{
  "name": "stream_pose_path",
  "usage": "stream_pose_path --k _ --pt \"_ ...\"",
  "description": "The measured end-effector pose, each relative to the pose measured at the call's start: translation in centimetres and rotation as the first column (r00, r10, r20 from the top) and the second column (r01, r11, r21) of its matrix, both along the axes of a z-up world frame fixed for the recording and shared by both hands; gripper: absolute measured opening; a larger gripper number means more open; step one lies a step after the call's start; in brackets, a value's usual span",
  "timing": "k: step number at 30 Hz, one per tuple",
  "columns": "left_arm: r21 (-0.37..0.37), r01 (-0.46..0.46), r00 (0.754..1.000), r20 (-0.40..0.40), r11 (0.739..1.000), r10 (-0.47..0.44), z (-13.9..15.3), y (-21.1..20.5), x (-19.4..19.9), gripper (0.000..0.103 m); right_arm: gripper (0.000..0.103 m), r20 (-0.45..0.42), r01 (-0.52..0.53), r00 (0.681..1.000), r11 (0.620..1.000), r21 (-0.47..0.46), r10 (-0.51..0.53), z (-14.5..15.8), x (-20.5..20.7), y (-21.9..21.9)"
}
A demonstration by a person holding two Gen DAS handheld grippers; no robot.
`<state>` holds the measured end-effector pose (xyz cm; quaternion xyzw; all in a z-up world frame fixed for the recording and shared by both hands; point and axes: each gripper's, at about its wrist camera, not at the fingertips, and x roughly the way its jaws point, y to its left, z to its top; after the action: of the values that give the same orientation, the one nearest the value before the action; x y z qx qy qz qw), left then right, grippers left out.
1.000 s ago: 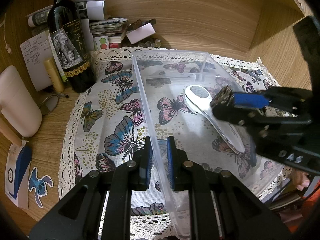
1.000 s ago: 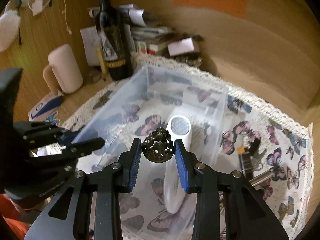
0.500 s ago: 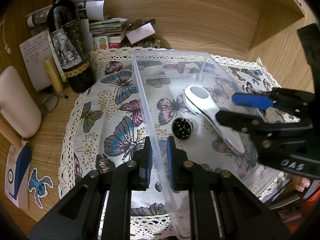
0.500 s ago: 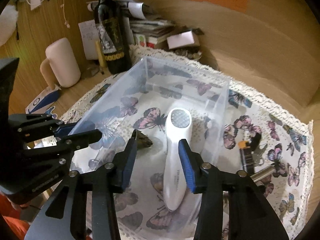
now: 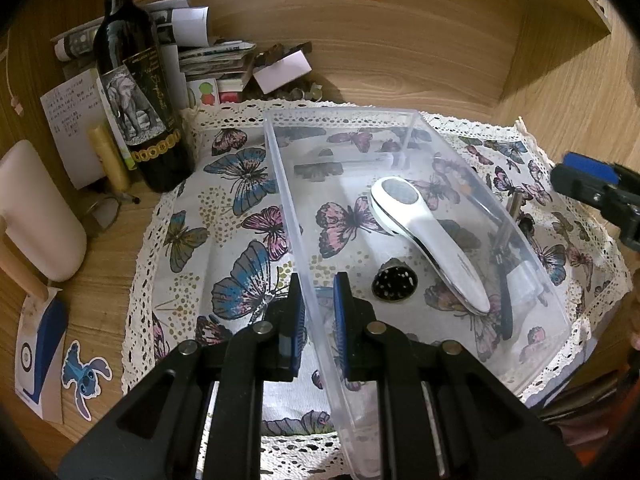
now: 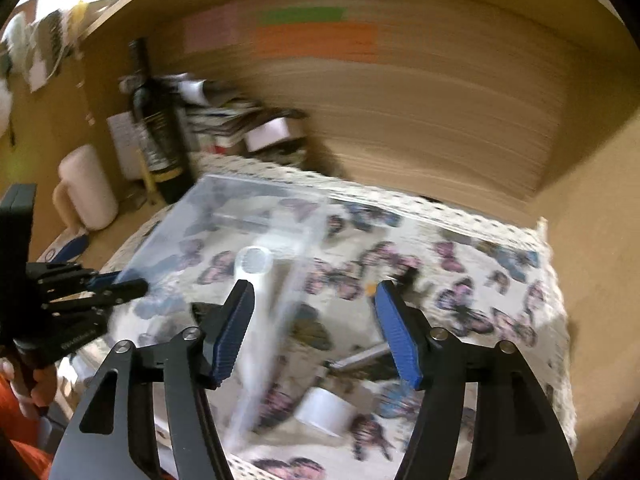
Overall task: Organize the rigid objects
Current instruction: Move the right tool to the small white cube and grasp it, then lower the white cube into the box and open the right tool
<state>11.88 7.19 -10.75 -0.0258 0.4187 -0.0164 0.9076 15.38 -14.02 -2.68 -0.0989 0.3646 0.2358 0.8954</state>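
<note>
My left gripper (image 5: pixel 318 312) clamps the near wall of the clear bin (image 5: pixel 416 118), steadying it. My right gripper (image 6: pixel 314 330), jaws opening and empty, hangs past the bin's right wall. Drop step looks done; next pick: tape roll (image 6: pixel 324 410) or keys (image 6: pixel 360 356) outside. Inside the bin: dark cone piece (image 5: pixel 394 286), white handheld device (image 5: pixel 424 232).

A dark glass wine bottle with an elephant label (image 5: pixel 138 100) stands at ten o'clock on the wooden tabletop (image 5: pixel 400 60), stacked papers (image 5: pixel 216 60) behind; a cream cylindrical mug (image 5: pixel 36 216) sits at nine.
</note>
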Motion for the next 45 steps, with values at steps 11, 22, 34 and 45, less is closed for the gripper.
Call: stream_pose_path --k 11,22,34,45 --pt "0.023 -0.027 0.999 -0.018 0.999 0.028 0.0 -0.3 0.5 0.012 0.06 -0.056 0.097 0.993 0.994 -0.049 -0.099 -2.1 -0.4 -5.4" --pt "0.032 -0.06 0.997 -0.038 0.998 0.061 0.1 -0.4 0.7 0.011 0.06 -0.189 -0.013 0.982 1.0 -0.006 0.011 -6.0 -1.5 -4.3" --pt "0.067 -0.063 0.997 -0.028 0.996 0.065 0.1 -0.6 0.6 0.01 0.043 -0.271 -0.064 0.96 0.997 0.036 0.071 -8.5 -0.6 -3.5" --pt "0.063 -0.064 0.998 -0.016 0.996 0.065 0.1 0.0 0.6 0.01 0.043 -0.145 -0.008 0.989 0.996 0.089 0.021 -4.7 -1.0 -4.6"
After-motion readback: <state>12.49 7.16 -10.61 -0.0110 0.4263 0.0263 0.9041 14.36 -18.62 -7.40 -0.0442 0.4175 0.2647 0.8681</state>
